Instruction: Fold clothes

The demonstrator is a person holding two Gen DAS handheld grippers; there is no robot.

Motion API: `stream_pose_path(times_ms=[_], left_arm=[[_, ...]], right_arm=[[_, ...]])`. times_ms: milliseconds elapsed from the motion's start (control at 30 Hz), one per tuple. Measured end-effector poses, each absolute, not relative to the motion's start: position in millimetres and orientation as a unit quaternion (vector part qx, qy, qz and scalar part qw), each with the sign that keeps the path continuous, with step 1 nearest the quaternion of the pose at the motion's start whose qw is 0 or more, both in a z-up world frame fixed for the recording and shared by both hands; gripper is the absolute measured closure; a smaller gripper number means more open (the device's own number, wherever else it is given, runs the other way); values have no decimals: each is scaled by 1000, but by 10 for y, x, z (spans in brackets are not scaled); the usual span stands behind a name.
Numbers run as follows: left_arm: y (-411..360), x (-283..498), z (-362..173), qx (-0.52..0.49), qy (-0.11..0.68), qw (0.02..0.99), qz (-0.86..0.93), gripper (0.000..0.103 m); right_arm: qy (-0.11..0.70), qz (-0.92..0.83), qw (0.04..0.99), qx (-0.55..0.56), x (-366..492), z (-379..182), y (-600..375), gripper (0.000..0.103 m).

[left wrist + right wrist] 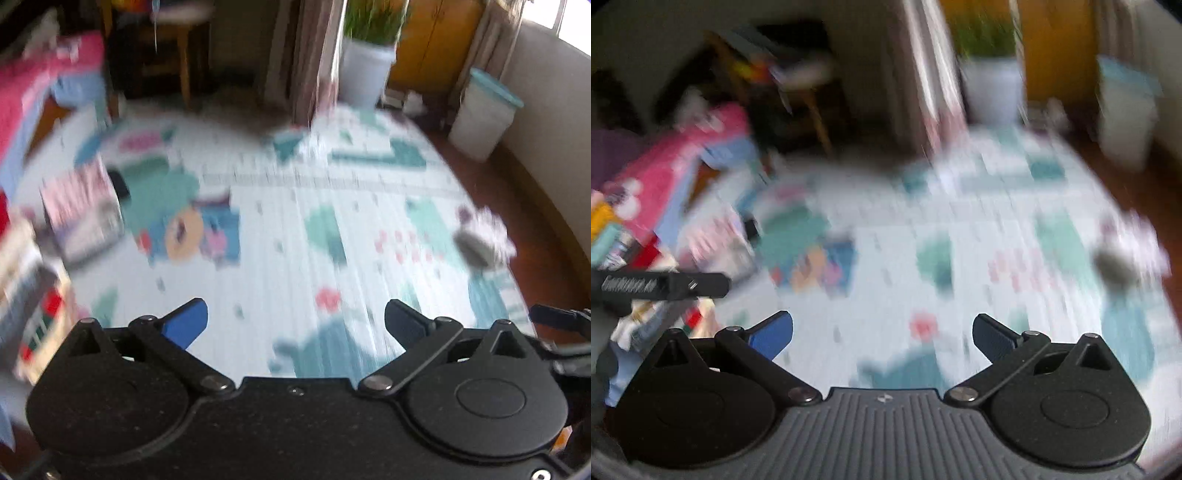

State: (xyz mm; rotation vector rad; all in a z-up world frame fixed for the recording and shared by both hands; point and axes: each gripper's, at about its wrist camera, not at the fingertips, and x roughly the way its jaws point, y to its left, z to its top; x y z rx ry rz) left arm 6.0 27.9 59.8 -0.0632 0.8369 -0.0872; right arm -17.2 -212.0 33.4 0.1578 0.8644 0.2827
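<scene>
Both views are motion-blurred. My left gripper (295,321) is open and empty, held above a patterned play mat (280,229). My right gripper (882,328) is open and empty over the same mat (894,258). A folded pink-patterned garment (83,210) lies at the mat's left; it also shows in the right wrist view (716,243). A small white and grey crumpled garment (484,236) lies at the mat's right edge, also in the right wrist view (1126,251). A pile of colourful clothes (33,291) sits at the near left.
A pink and blue bed or cushion (48,85) is at the far left. A wooden stool (181,55), a white planter with green grass (369,66) and a white bin with a teal lid (484,114) stand at the back. Wood floor borders the mat on the right.
</scene>
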Motion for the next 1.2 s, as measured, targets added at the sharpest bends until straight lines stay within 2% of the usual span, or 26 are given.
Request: stream_pose_path(times_ms=[300,467,1200], left_arm=[[-120,-203,68,-3,445,895,-41,0],[-147,-273,24,17,450,892,-30,0],[-91,-332,-76,-13,474,880,-25,0]], right_arm=[[462,110,878,58,-263,-203,-2154,0],[469,111,875,49,-292,-173,-2044,0],[487,103,866,51,-308,-194,-2079,0]])
